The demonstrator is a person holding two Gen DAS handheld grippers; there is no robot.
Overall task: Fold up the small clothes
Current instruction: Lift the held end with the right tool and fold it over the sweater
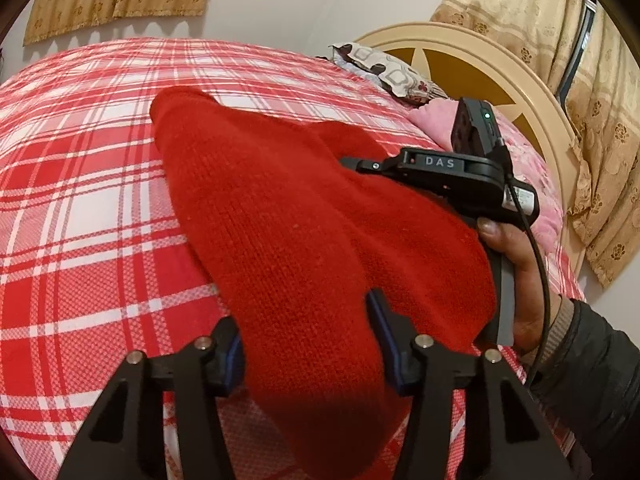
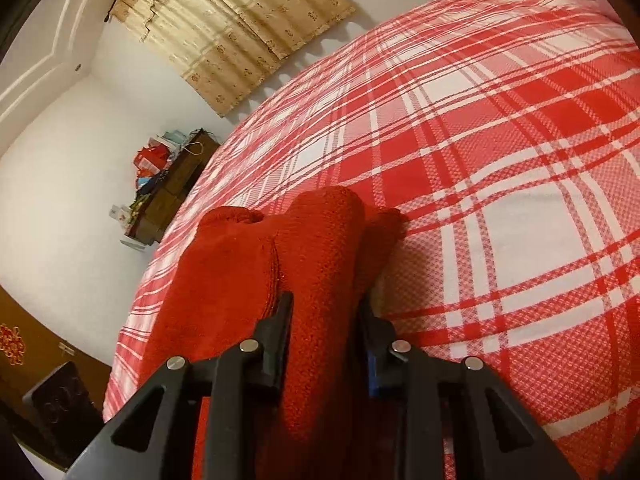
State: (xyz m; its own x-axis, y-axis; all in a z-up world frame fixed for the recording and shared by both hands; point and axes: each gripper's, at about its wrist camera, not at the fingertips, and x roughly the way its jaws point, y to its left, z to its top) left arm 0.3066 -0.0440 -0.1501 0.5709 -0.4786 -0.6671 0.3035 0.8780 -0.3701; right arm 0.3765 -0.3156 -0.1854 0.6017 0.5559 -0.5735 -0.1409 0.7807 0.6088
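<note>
The red knitted garment (image 1: pixel 304 216) hangs above the bed, lifted between both claws. Its wool is thick and plain red, and it is gathered into long soft rolls with rounded ends. The left claw (image 1: pixel 308 344) is clamped on one bunched part of it, and the right claw (image 2: pixel 326 328) is clamped on another thick fold. From the left wrist camera, the right claw's black body and the person's right hand (image 1: pixel 516 280) show just behind the garment.

Under the garment lies the bedcover (image 1: pixel 80 200), checked in red and white and spread flat. Beyond the garment, at the head of the bed, are a patterned pillow (image 1: pixel 384 68), a pink blanket (image 1: pixel 524 152) and a round cream headboard (image 1: pixel 480 64). Beige curtains (image 2: pixel 236 32) hang on the white wall behind the bed, and a brown cabinet (image 2: pixel 176 188) with small things on top stands beside the bed.
</note>
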